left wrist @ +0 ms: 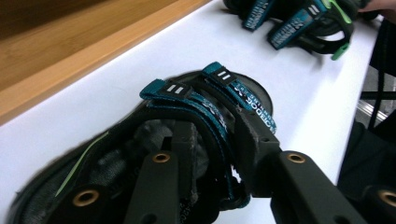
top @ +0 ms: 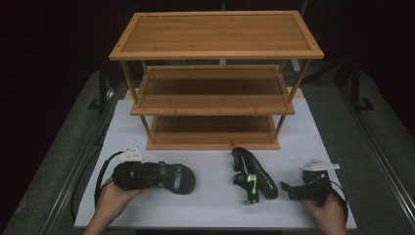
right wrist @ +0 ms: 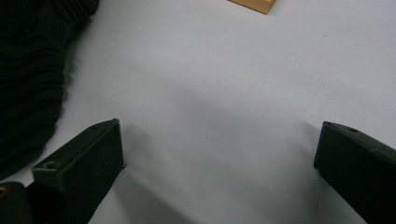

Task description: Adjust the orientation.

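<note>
We find the left gripper (top: 147, 175) at the table's (top: 210, 205) near left, its jaws astride the straps of one sandal (top: 173, 177), which lies flat just ahead of it. Well to its right, a second sandal (top: 254, 177) lies tipped on its side, just left of the right gripper (top: 288, 188). The right gripper rests at the near right with bare table between its wide-set jaws. Beyond both grippers, at the table's far side, stands a three-tier wooden rack (top: 215, 83).
</note>
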Action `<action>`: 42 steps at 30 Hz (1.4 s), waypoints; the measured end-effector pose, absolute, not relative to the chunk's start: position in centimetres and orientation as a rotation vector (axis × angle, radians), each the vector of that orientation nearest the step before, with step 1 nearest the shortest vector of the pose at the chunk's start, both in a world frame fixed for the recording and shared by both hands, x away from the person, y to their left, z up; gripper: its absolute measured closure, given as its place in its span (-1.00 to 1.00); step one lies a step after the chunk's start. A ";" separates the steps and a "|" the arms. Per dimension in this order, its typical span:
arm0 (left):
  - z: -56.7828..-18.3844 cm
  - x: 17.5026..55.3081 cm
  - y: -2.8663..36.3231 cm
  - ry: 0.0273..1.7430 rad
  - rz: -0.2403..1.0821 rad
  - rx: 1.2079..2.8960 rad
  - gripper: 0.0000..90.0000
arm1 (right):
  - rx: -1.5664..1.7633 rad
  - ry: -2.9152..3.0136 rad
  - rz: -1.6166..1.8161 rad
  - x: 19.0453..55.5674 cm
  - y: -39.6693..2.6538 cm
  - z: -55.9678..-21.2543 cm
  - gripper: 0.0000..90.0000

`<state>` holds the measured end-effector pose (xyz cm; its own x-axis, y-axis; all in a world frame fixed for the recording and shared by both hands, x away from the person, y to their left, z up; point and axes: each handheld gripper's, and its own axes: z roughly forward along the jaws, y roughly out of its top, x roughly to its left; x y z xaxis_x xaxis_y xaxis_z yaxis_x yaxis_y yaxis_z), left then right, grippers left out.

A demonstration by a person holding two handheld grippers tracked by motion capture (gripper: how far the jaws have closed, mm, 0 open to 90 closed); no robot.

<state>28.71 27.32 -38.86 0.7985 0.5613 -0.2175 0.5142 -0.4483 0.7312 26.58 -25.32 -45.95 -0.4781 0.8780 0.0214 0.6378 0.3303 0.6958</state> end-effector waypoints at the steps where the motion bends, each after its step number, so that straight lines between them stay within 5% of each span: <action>1: -38.9 28.9 27.2 0.798 0.070 2.132 0.49 | 1.345 2.241 0.925 26.6 -25.3 -45.9 -0.99; 29: -34.2 28.8 27.4 0.683 0.163 2.122 -0.62 | 1.345 2.242 0.925 26.6 -25.3 -45.9 -0.99; 33: -34.0 29.5 28.6 0.700 0.185 2.120 -0.61 | 1.343 2.242 0.926 26.6 -25.3 -46.0 -0.99; 42: -35.2 31.3 33.2 0.811 0.244 2.062 -0.11 | 1.346 2.242 0.925 26.6 -25.3 -45.9 -0.99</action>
